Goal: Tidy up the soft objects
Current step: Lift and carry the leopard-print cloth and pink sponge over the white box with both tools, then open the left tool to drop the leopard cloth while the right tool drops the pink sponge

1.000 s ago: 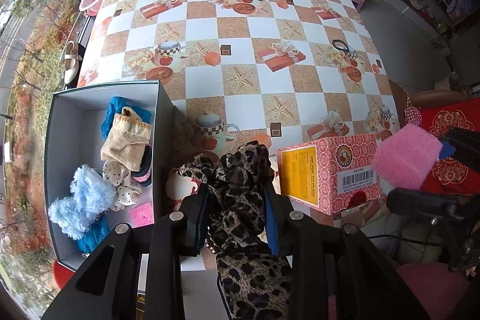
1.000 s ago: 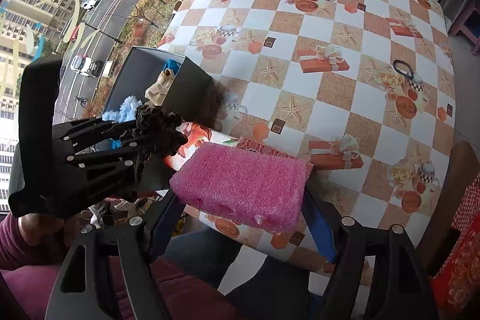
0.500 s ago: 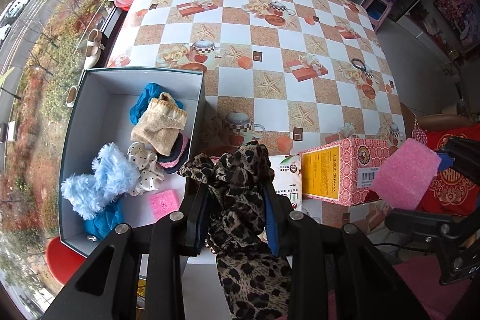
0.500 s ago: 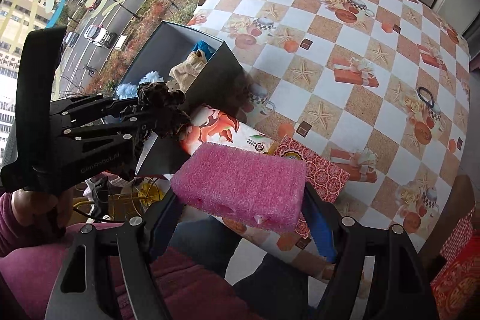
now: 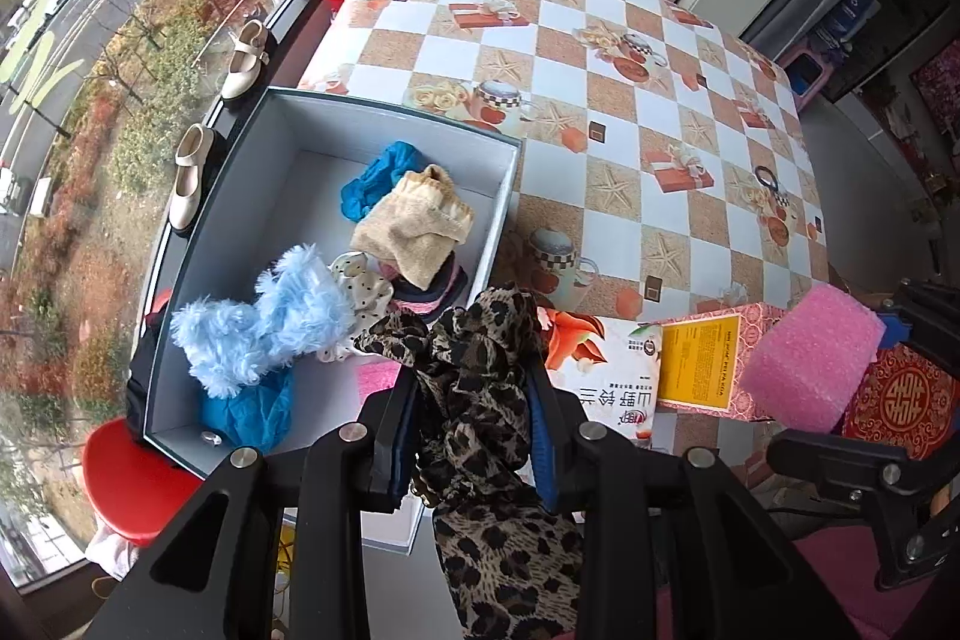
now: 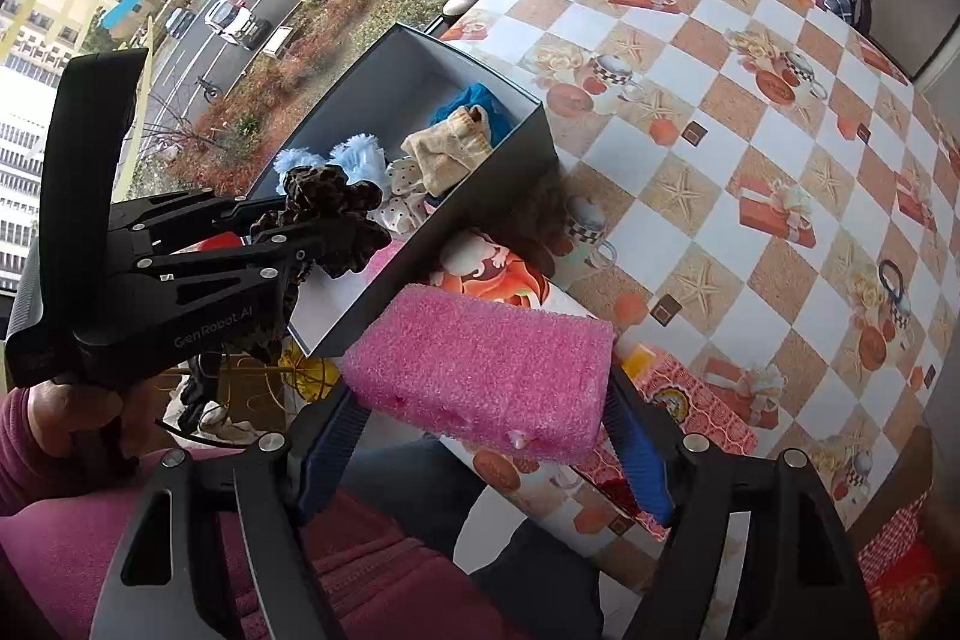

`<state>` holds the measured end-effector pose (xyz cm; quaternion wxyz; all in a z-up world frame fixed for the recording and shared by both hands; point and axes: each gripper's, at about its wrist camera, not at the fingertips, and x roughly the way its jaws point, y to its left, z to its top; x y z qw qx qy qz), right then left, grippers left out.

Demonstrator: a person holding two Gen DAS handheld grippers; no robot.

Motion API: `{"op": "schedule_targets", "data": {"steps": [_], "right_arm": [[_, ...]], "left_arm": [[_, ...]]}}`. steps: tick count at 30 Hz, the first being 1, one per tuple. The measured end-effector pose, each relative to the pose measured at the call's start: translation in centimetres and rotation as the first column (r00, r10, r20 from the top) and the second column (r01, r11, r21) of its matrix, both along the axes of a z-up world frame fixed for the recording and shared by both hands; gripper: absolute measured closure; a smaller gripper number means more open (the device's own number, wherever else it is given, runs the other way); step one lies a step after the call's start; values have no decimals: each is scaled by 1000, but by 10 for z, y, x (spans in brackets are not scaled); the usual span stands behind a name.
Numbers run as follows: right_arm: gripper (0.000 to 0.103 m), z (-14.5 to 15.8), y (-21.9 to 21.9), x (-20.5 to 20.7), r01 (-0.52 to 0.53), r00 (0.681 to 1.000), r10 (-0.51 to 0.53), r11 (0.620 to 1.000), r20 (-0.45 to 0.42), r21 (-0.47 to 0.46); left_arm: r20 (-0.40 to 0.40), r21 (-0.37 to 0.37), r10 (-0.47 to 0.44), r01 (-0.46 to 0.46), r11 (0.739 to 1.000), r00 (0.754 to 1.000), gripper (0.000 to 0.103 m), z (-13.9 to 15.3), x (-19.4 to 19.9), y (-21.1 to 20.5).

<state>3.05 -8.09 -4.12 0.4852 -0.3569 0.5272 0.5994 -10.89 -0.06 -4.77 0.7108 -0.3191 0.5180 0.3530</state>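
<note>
Left claw (image 5: 474,430): matt black plastic arms, bright metal screw heads, blue pads pinching thin leopard-print cloth (image 5: 480,400), soft and limp. Right claw (image 6: 480,424): same plastic, gripping pink foam block (image 6: 480,364), coarse, porous. Past the left claw, box (image 5: 384,112): matt card, pale smooth inside. In it, shaggy light-blue fluffy piece (image 5: 264,322), beige terry cloth (image 5: 414,232). Worktop (image 5: 600,40): smooth printed vinyl, slight sheen.

One open grey cardboard box (image 5: 504,196), two pink foam blocks (image 6: 480,370) (image 5: 378,379), one leopard-print fabric scarf (image 5: 480,400), two cream shoes (image 5: 246,61) (image 5: 189,184).
</note>
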Motion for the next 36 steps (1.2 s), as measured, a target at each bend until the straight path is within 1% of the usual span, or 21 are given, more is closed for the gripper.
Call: {"op": "schedule_targets", "data": {"steps": [6, 13, 21, 29, 36], "right_arm": [[26, 2, 31, -24, -62, 998, 62, 998, 5, 10], [26, 0, 64, -49, -125, 992, 125, 992, 12, 0], [26, -7, 103, -67, -153, 988, 153, 988, 21, -20], [26, -18, 140, -81, -163, 986, 165, 986, 37, -46], [26, -31, 157, -88, -169, 984, 174, 982, 49, -82]], "left_arm": [[5, -10, 71, -71, 997, 997, 69, -4, -25, 17], [-3, -29, 138, -138, 990, 990, 69, -15, -48, 34], [-14, -51, 213, -213, 976, 977, 69, -32, -69, 58], [-22, -67, 249, -250, 966, 968, 69, -48, -80, 78], [-19, -88, 258, -259, 962, 966, 69, -58, -83, 88]]}}
